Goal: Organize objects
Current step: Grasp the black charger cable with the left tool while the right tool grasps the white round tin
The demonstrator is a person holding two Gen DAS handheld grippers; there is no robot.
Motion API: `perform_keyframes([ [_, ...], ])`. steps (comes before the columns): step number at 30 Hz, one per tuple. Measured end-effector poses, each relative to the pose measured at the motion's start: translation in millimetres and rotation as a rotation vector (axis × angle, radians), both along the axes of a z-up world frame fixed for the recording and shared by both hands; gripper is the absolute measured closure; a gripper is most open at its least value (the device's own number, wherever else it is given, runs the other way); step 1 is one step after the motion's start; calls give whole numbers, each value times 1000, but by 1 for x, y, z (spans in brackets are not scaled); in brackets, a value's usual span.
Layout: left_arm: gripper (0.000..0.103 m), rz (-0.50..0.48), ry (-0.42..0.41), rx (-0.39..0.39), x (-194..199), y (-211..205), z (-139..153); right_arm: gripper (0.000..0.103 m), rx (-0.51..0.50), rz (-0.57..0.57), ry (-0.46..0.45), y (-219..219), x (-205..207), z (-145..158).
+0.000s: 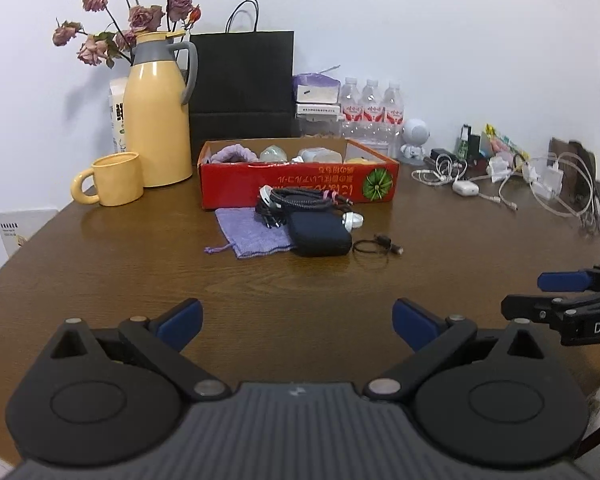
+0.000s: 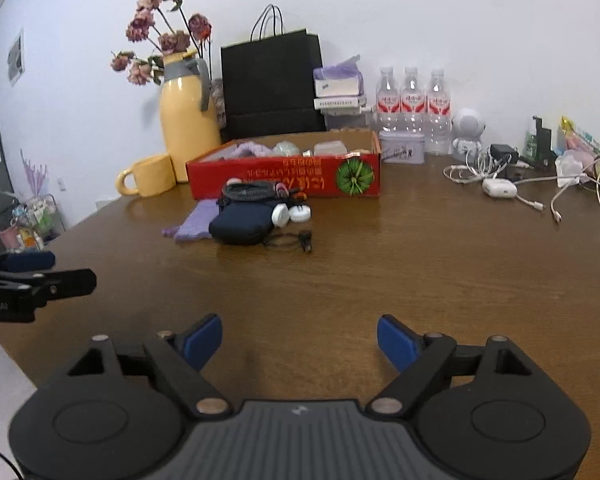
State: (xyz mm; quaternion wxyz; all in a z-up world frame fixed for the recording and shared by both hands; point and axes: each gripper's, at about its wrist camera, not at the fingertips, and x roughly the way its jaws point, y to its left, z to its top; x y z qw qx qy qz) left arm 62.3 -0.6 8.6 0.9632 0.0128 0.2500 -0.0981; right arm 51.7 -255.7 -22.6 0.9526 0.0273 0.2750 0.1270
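A red cardboard box [image 1: 300, 186] [image 2: 284, 178] stands mid-table with several small items inside. In front of it lie a lilac drawstring pouch [image 1: 252, 234] [image 2: 194, 222], a dark blue zip case [image 1: 320, 234] [image 2: 242, 220], a coiled black cable [image 1: 296, 196] [image 2: 246, 191], white round plugs [image 1: 353, 220] [image 2: 292, 215] and a small black cable loop [image 1: 374, 246] [image 2: 290, 241]. My left gripper [image 1: 298, 324] is open over bare wood, well short of the pile. My right gripper [image 2: 300, 338] is open too, nothing between its fingers. Each gripper shows at the edge of the other's view.
A yellow jug [image 1: 158, 120] with dried roses and a yellow mug [image 1: 114, 179] stand at the back left. Behind the box are a black paper bag [image 1: 242, 88] and water bottles [image 1: 372, 110]. White chargers and cables [image 1: 500, 176] litter the right side. Bare wooden table [image 1: 300, 280] lies before me.
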Motion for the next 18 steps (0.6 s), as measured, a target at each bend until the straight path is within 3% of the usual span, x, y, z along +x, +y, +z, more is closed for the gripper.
perform_keyframes([
  [4,3,63,-29,-21,27,9,0,21,-59,-9,-22,5,26,-3],
  [8,25,99,-11,-2,74,15,-1,34,-101,26,-32,20,69,-5],
  [13,38,35,12,47,144,16,-9,43,-78,97,-28,39,130,-4],
  [15,47,15,67,19,184,18,-16,46,-56,122,-13,47,155,-4],
  [18,50,-17,136,-130,232,30,-27,55,-8,148,20,56,193,-10],
])
